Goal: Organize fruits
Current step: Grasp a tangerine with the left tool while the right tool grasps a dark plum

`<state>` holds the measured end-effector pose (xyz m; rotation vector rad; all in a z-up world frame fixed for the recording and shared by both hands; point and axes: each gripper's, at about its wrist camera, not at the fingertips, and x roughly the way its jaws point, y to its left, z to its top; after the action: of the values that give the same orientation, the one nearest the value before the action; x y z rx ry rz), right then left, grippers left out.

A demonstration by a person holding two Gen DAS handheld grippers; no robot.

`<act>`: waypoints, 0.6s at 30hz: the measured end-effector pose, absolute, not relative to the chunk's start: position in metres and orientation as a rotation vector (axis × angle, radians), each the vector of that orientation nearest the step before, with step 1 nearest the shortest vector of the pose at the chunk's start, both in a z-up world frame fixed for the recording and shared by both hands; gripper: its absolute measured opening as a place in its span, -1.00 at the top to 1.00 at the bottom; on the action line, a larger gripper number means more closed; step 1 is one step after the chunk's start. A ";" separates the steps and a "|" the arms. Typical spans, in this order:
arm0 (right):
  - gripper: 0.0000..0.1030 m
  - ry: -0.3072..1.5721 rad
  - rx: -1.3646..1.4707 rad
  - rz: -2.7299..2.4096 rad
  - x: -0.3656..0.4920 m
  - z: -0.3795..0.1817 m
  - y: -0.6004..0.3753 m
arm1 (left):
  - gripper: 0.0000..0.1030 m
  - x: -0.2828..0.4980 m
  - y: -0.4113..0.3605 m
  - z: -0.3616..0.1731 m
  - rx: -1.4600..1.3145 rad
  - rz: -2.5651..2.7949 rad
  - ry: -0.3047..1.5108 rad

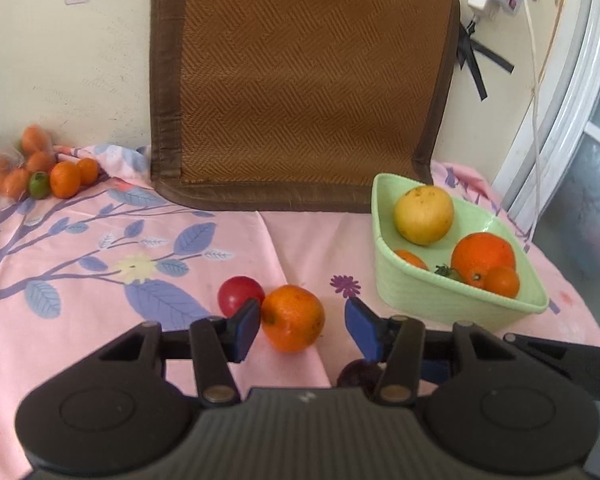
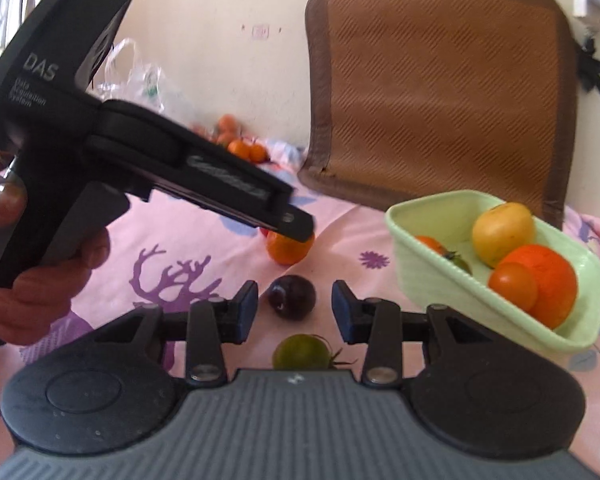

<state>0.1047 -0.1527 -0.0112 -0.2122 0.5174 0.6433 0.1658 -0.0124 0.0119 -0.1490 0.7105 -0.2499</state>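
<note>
Left gripper (image 1: 302,326), jaws spread wide, angled down over the pink cloth (image 1: 100,240); an orange (image 1: 293,318) lies between its fingers, touching the left pad. Right gripper (image 2: 294,312), also wide, frames a dark plum (image 2: 292,295). Green bowl (image 1: 420,300) at right.

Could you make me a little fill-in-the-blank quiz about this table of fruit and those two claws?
1. The left claw stands open around the ____ fruit.
2. The green basket holds one pale ____ fruit among the orange ones.
3. In front of the right claw lies a dark ____ fruit.
4. The brown woven mat leans against the ____.

Missing words: orange; yellow; purple; wall
</note>
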 end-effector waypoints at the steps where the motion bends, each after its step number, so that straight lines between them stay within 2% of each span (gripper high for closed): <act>1: 0.15 0.530 -0.219 0.640 0.108 -0.013 -0.150 | 0.07 0.167 -0.016 0.010 -0.130 -0.240 0.711; 3: 0.15 0.557 -0.216 0.634 0.113 -0.017 -0.147 | 0.11 0.170 -0.021 0.007 -0.104 -0.222 0.713; 5: 0.17 0.570 -0.195 0.639 0.117 -0.017 -0.149 | 0.26 0.173 -0.024 0.005 -0.088 -0.200 0.715; 7: 0.39 0.575 -0.191 0.652 0.116 -0.019 -0.152 | 0.27 0.170 -0.023 0.004 -0.090 -0.201 0.709; 11: 0.39 0.518 -0.198 0.656 0.103 -0.016 -0.154 | 0.27 0.154 -0.013 0.010 -0.122 -0.217 0.700; 18: 0.39 0.467 -0.153 0.687 0.047 -0.009 -0.173 | 0.27 0.078 0.022 0.026 -0.131 -0.233 0.672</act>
<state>0.0470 -0.1727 -0.0094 -0.1533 0.4669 0.6873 0.0781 0.0216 0.0260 -0.1315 0.6718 -0.2327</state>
